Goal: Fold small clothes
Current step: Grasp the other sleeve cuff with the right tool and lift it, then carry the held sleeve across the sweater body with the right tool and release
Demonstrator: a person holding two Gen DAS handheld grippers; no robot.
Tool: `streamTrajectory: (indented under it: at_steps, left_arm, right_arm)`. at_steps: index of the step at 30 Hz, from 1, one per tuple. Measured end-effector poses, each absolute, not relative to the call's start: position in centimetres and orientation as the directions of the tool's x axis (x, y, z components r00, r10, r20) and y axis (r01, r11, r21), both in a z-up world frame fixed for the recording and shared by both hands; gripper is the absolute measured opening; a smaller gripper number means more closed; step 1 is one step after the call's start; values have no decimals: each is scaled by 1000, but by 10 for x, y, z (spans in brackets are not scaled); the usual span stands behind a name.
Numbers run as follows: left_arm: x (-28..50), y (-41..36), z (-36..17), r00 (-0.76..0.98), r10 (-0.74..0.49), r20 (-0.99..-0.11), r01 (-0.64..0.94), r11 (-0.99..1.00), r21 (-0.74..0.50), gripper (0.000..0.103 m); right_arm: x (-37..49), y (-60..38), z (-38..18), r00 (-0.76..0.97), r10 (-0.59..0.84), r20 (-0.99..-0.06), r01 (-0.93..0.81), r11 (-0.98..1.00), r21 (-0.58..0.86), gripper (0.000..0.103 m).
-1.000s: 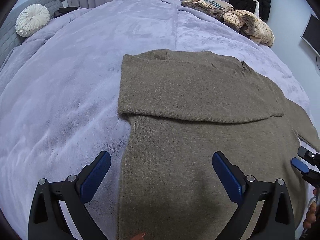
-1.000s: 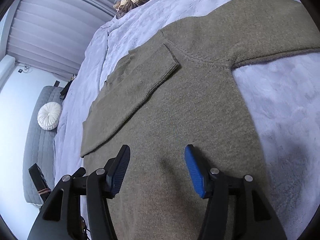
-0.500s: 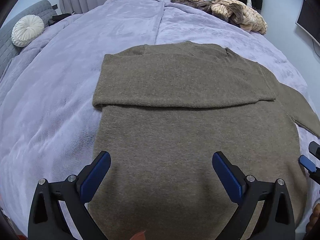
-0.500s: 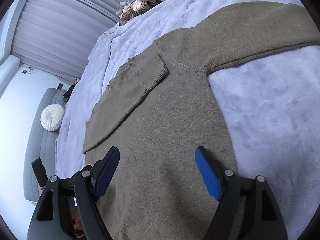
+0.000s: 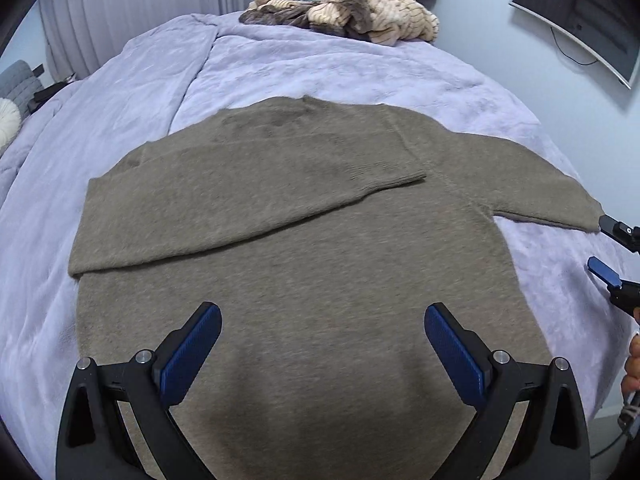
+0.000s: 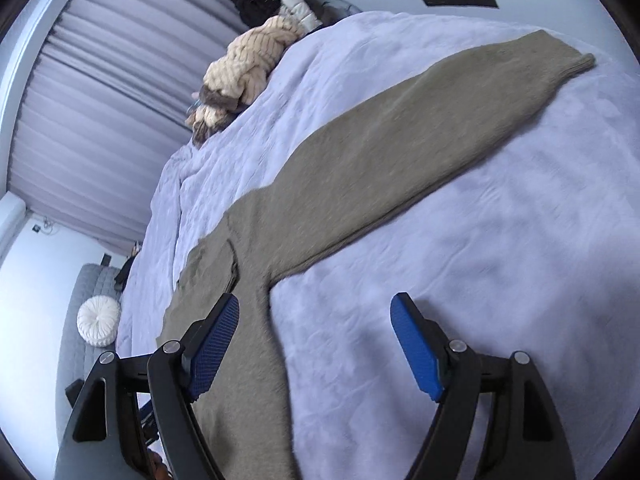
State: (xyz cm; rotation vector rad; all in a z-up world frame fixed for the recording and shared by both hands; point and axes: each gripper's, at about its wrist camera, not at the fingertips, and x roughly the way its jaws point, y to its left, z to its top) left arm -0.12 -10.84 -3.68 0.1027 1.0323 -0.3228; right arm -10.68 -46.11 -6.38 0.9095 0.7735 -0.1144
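An olive-brown knit sweater (image 5: 312,248) lies flat on the lavender bedspread (image 5: 320,68). Its left sleeve (image 5: 248,196) is folded across the chest. Its right sleeve (image 6: 420,136) stretches out straight over the bedspread (image 6: 480,264), cuff far off. My left gripper (image 5: 322,344) is open and empty above the sweater's lower body. My right gripper (image 6: 316,340) is open and empty, hovering over the bedspread just beside the sweater's right side; it also shows at the right edge of the left wrist view (image 5: 612,252).
A heap of cream and brown clothes (image 5: 352,12) lies at the far end of the bed, also in the right wrist view (image 6: 248,72). A monitor (image 5: 580,12) hangs on the right wall. A white round cushion (image 6: 98,320) rests on a grey sofa at the left.
Both grippers have swung to the right. The right gripper left the sweater's body and now faces the outstretched right sleeve, with its jaws wider open. The sweater has not moved.
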Motion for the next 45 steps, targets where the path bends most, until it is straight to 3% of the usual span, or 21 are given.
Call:
streamTrajectory:
  at_steps: [10,17,22,23,25,26,31,39,45]
  left_arm:
    - [14,-168,-28,477,-279,-833,352,929,-110,102]
    - [29,-183,-36,441,-314,-841,317,931,-182,102]
    - [35,-190,-43,431,-257,-865,334,936,-112,102]
    - [35,-190,-44,434,-242,-868,337,937,-92,102]
    - [37,-186,-47,424,-233,-875,336,938,-87,102]
    - [38,-182,-49,413,-242,-878,333,937,-101,102]
    - [44,-162,-52,421,-222,-880,293,951,-100,102]
    - [57,-126,-53,429,-215,-877,234,965,-122,102]
    - [70,-82,-49,447,-212,-869,184,972,-143,102]
  right_arm:
    - [-109,-567,-78,790,63,-610,533,424,732,81]
    - [-99,-593,-91,865,36,-500,462,330,823,81]
    - [-92,-600,-96,894,44,-446,421,258,870,80]
    - [-89,-600,-96,893,55,-446,419,258,871,73]
    - [-82,-595,-97,890,75,-450,417,265,869,37]
    - [-80,-594,-99,887,84,-454,420,262,869,10]
    - [-74,-584,-89,901,103,-422,377,299,877,8]
    - [-14,-521,-25,902,234,-364,202,516,832,8]
    - [55,-419,4,824,377,-424,61,684,727,9]
